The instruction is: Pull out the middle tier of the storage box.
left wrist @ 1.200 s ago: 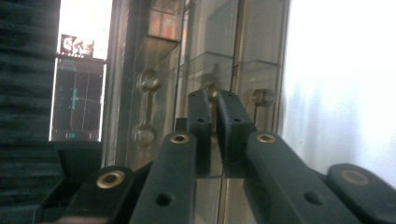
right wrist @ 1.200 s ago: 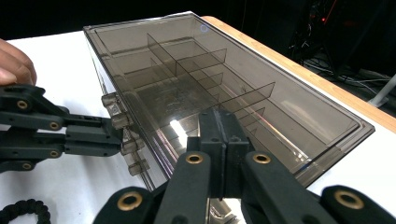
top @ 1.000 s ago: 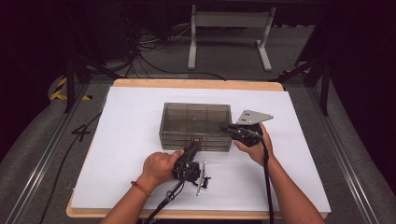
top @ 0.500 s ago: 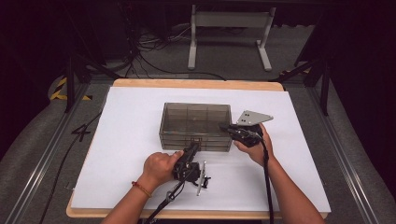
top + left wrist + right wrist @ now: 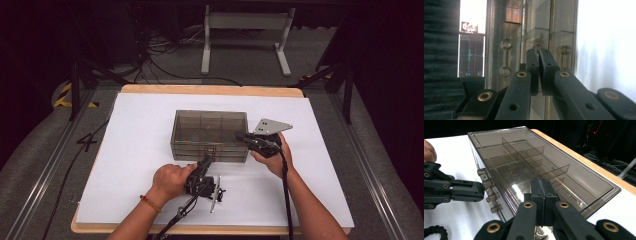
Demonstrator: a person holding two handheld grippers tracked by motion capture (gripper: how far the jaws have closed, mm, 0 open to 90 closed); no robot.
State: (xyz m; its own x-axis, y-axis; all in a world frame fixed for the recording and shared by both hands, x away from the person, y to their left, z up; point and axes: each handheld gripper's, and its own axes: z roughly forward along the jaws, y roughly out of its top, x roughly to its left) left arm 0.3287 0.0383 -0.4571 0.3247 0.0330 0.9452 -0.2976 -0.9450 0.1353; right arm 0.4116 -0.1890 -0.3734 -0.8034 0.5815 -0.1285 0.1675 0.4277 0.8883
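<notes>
High view: smoky clear drawer box on white tabletop, just ahead of both grippers. Left gripper: jaws pressed together at the box's front face, seemingly pinching a drawer knob, though contact is hidden; likely positioned to pull. Right gripper: jaws closed, empty, resting against the box's top right corner, probably bracing it against sliding.

Left claw: jaws pressed together, tips at the drawer front.
Drawer box: smoky clear plastic, knobbed handles.
Worktop: white.
</notes>
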